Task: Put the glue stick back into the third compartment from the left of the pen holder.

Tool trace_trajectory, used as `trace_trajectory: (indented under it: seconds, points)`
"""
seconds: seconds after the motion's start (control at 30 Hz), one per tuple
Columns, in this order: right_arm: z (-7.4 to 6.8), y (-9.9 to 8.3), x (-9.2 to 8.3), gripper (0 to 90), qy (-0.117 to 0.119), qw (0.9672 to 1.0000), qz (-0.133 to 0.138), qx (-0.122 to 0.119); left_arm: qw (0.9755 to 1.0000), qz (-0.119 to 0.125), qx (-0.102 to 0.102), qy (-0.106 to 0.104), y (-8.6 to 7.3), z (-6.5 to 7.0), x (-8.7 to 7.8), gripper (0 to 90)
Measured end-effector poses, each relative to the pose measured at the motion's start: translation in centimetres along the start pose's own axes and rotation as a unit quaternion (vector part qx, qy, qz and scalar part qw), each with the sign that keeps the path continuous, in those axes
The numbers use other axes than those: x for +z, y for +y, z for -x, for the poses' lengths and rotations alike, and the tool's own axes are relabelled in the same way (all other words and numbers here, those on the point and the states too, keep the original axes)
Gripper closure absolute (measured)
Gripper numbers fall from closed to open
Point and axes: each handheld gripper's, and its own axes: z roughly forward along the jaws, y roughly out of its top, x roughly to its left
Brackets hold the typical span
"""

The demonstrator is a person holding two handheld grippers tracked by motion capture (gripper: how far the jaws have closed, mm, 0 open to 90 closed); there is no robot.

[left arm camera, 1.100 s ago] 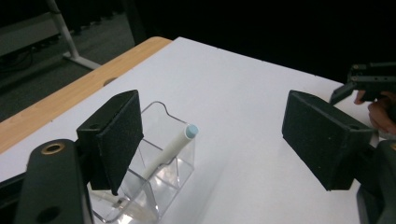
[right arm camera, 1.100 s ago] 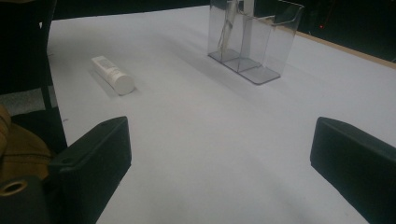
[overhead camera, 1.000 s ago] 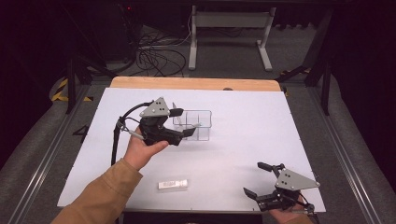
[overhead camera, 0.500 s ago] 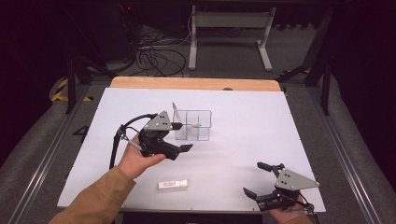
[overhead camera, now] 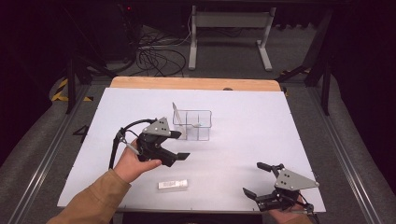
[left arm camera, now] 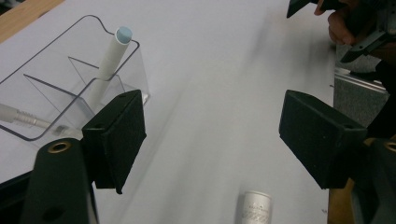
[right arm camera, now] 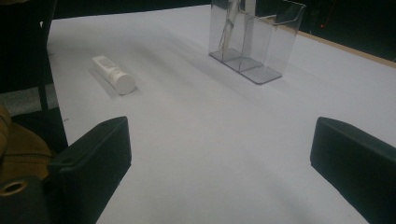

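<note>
white tube [left arm camera: 252, 207] cut off by bottom edge, print unreadable

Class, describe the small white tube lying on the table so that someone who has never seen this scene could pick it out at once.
Start at the white table and find the clear plastic organiser standing near its middle. Come toward the person's edge, past the left hand-held gripper, to the small white tube lying flat by itself. Unlike the white pen propped upright in the organiser, it is short, stubby, has printed lettering and lies loose on the bare surface.
</note>
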Motion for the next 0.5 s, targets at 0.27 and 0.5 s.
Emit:
trace_trajectory:
  seconds: [0.27,0.5]
  points:
    - [0.03,-0.01,-0.04,5.6,0.0,1.0,0.001,0.0,0.9998,-0.018,0.011,-0.006,-0.35,0.35,0.28,24.3]
    - [0.05,-0.01,-0.02,5.5,0.001,1.0,0.001,0.001,0.9989,-0.042,0.014,-0.017,-0.96,0.51,0.71,28.6]
